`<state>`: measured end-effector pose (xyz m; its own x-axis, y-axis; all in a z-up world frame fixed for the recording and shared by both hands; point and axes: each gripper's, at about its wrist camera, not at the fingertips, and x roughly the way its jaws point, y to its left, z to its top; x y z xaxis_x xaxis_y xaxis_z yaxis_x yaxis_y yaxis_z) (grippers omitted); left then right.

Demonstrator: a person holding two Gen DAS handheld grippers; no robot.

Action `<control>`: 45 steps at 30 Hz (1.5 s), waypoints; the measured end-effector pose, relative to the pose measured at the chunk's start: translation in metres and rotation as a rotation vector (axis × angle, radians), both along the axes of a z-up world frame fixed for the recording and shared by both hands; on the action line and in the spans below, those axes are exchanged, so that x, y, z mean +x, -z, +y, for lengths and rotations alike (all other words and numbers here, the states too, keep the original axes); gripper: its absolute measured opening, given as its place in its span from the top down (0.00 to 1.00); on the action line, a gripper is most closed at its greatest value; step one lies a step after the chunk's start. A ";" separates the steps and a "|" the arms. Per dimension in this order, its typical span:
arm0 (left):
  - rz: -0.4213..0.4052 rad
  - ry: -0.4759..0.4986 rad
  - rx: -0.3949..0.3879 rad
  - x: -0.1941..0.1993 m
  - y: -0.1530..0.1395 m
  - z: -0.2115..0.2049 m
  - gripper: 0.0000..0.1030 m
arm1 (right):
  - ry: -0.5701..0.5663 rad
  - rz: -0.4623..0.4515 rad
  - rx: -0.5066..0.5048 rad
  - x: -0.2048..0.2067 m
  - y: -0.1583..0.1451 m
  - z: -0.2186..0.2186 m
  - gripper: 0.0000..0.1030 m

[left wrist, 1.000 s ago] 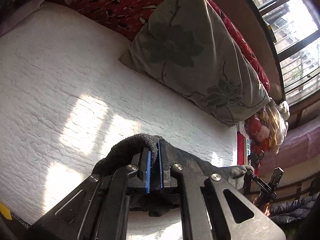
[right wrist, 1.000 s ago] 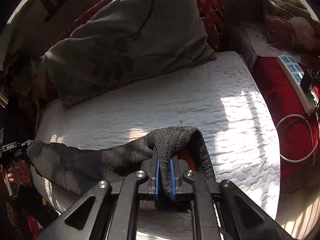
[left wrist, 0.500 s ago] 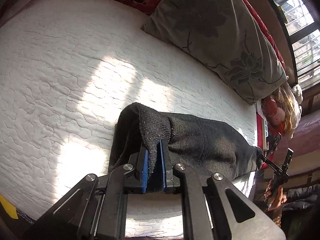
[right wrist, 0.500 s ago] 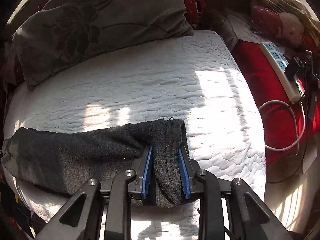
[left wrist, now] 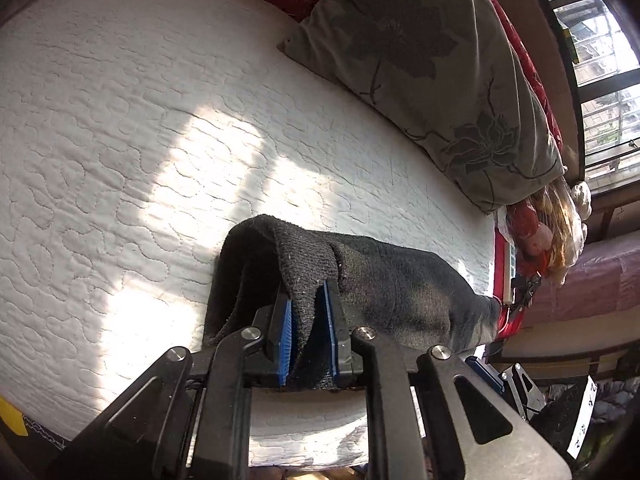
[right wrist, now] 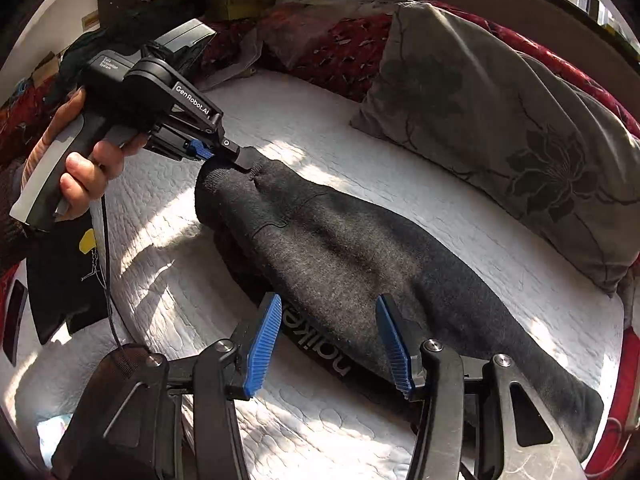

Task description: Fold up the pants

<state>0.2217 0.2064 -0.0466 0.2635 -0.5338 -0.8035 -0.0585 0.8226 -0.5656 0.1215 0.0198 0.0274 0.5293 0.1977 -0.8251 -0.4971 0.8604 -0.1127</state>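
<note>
One pair of dark grey knit pants (right wrist: 352, 264) lay folded lengthwise on the white quilted mattress (left wrist: 120, 128), running from the near edge at my right toward the left hand's end. I counted one mattress, one grey floral pillow (right wrist: 500, 128) beside the far long edge of the pants, one red patterned cover (right wrist: 344, 48) behind the pillow, and two grippers.

Left gripper (left wrist: 310, 298): I saw its blue pads (left wrist: 286, 320) set narrow, with one bunched end of the pants clamped between them. Its jaws were beginning to part, yet the fabric still filled the gap and draped over the tips. From the right wrist view, I had the same gripper (right wrist: 244, 160) with its tip buried in that raised end of the cloth, and one bare hand (right wrist: 80, 160) around its handle.

Right gripper (right wrist: 328, 312): I saw its jaws about half open and opening. The two blue pads (right wrist: 264, 344) stood clear on either side of the middle stretch of the pants, pressing on nothing. The cloth lay below and between them, with white lettering showing along its near edge.

One white power strip edge sat at the mattress's right end in the left wrist view.
</note>
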 end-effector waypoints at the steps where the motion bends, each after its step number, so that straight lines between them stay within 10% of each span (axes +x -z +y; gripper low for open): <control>1: 0.003 0.002 -0.001 0.001 0.001 0.001 0.86 | -0.026 -0.024 -0.030 0.002 0.004 0.014 0.50; 9: 0.016 -0.006 -0.061 0.011 0.010 0.006 0.84 | -0.196 -0.049 -0.251 0.025 0.042 0.072 0.35; 11: 0.028 -0.022 -0.079 0.014 0.014 0.006 0.84 | -0.213 -0.068 -0.322 0.028 0.054 0.081 0.51; 13: 0.030 -0.030 -0.095 0.019 0.013 0.004 0.84 | -0.207 -0.069 -0.366 0.034 0.063 0.085 0.87; 20: -0.146 0.003 -0.072 0.035 -0.039 -0.005 0.86 | 0.048 -0.277 -0.220 0.054 0.010 0.062 0.88; 29: -0.007 -0.026 0.015 0.003 0.034 0.027 0.86 | -0.107 -0.324 -0.480 -0.014 0.102 0.103 0.74; 38: -0.070 -0.040 -0.081 -0.035 0.003 0.039 0.86 | -0.109 -0.317 -0.363 -0.018 0.067 0.094 0.58; 42: -0.084 0.001 -0.062 -0.034 -0.008 0.020 0.86 | -0.142 -0.343 -0.391 -0.022 0.073 0.108 0.61; 45: -0.040 0.005 -0.071 -0.027 -0.006 0.018 0.86 | -0.148 -0.328 -0.398 -0.027 0.076 0.113 0.85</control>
